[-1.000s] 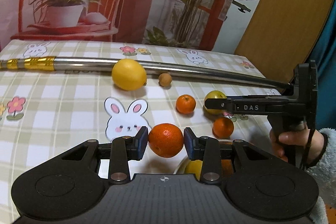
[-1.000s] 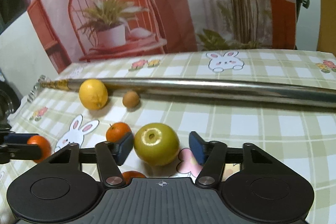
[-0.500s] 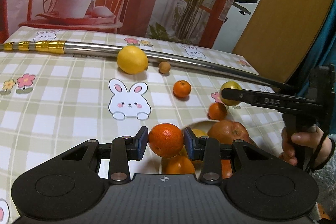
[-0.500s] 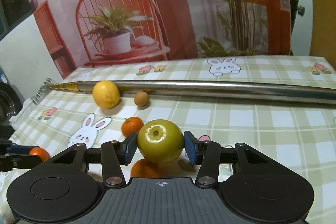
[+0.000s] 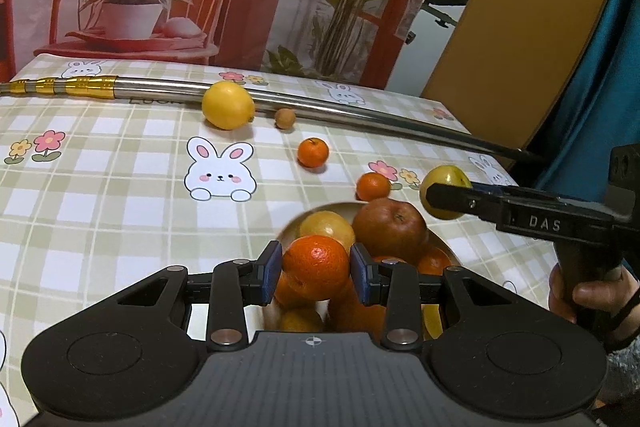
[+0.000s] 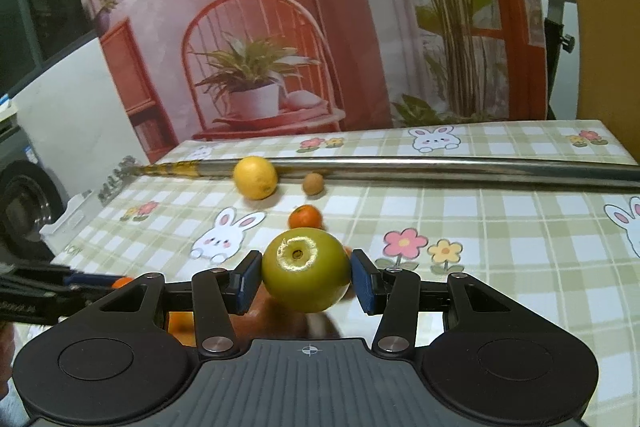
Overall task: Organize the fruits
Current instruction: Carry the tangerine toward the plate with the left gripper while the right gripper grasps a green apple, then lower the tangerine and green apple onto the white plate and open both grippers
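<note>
**Two fruits held over a full bowl**

The left gripper (image 5: 316, 273) clamps a mandarin (image 5: 316, 267) above the bowl (image 5: 442, 247), already heaped with fruit. Lower it into a gap before letting go, so it won't roll off. The right gripper (image 6: 306, 277) grasps a green apple (image 6: 306, 271) near the bowl's right side; place it after, clear of the left gripper.

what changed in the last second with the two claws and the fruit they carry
The right claw closed on the green fruit, which had sat loose between its pads, and lifted it off the cloth. The left claw, gripping its orange throughout, carried it over the fruit bowl. The lemon and metal pole stayed put.
</note>
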Tool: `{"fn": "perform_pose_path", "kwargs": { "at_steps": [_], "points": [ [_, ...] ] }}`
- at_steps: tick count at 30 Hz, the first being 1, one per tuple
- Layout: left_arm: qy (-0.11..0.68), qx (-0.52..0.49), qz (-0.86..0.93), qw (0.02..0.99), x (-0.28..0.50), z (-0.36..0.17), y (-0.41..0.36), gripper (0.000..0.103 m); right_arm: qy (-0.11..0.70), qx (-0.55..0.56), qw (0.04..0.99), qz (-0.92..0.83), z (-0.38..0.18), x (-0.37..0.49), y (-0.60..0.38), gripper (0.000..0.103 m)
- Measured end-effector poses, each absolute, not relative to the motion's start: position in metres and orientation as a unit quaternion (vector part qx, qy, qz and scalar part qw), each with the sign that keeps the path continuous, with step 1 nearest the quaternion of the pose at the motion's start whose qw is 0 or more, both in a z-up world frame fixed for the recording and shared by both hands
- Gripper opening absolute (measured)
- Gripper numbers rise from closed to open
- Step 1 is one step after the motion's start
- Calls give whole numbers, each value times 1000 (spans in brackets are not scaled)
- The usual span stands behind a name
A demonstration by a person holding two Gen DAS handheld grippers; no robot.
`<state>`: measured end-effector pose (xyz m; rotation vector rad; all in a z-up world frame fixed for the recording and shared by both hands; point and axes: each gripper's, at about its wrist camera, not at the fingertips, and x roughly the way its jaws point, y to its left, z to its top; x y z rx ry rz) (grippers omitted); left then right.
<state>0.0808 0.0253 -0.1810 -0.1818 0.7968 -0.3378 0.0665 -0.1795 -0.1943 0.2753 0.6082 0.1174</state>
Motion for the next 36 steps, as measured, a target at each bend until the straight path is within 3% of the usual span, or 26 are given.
{"fn": "perform_pose_path", "kwargs": {
  "at_steps": [19,36],
  "points": [
    [391,-87,-183,898,42,-177,18,39,306,127,940,79,-192,22,-142,44],
    [445,-33,-230,865,30,-198,-10,39,304,121,942,68,-187,-3,-138,44]
  ]
}}
